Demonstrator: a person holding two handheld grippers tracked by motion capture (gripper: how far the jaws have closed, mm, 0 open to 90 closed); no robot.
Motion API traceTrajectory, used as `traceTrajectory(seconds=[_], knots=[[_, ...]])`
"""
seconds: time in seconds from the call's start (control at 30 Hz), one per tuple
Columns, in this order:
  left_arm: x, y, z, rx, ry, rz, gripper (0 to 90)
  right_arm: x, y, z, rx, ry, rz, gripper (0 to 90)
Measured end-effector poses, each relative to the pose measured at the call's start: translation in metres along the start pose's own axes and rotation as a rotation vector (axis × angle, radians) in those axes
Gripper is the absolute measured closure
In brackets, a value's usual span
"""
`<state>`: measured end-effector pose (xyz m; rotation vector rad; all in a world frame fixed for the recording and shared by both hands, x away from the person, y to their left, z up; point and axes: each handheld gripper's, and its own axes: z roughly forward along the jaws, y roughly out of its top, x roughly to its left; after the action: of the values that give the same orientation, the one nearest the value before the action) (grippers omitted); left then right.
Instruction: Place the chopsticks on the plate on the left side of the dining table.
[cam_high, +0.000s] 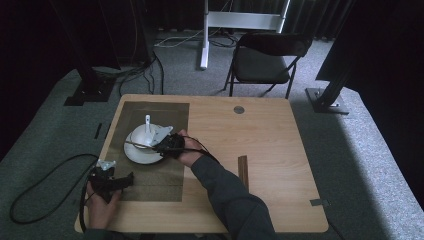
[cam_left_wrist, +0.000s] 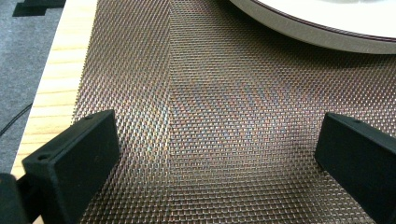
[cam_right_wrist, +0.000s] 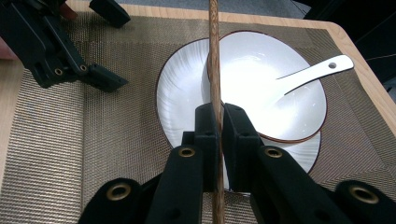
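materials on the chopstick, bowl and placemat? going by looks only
Chopstick: looks like wood, brown with visible grain, matte.
Bowl: likely glazed ceramic or melamine; glossy white with a dark rim line.
Placemat: woven mesh, probably vinyl or similar synthetic; open weave with a bronze, slightly iridescent sheen.

Right tongs (cam_right_wrist: 219, 122): both black jaws pressed onto a wooden chopstick (cam_right_wrist: 214, 56), which runs straight up between them and out past the top of frame. Chopstick crosses over the near rim of a white bowl (cam_right_wrist: 275, 98). Bowl sits on a white plate (cam_right_wrist: 180, 100), dark line round each rim. White spoon (cam_right_wrist: 308, 74) lies in the bowl, handle resting on the rim and sticking out beyond it. Plate rests on a woven golden mat (cam_right_wrist: 93, 140); pale wood counter (cam_right_wrist: 359, 56) shows along the mat's edges. Left tongs (cam_right_wrist: 107, 46) sit over the mat's far corner, jaws spread apart, nothing between them.
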<state>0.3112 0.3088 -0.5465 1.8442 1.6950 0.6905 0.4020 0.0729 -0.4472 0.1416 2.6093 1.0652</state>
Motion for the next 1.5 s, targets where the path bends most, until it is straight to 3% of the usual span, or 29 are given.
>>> traceTrajectory(seconds=[0.7, 1.5], knots=[[0.0, 0.0, 0.0, 0.0, 0.0, -0.001, 0.2, 0.0, 0.006, 0.014, 0.027, 0.015, -0.051, 85.1], [0.0, 0.0, 0.0, 0.003, 0.0, 0.0, 0.2, 0.007, 0.024, 0.026, 0.021, 0.035, -0.096, 85.0]])
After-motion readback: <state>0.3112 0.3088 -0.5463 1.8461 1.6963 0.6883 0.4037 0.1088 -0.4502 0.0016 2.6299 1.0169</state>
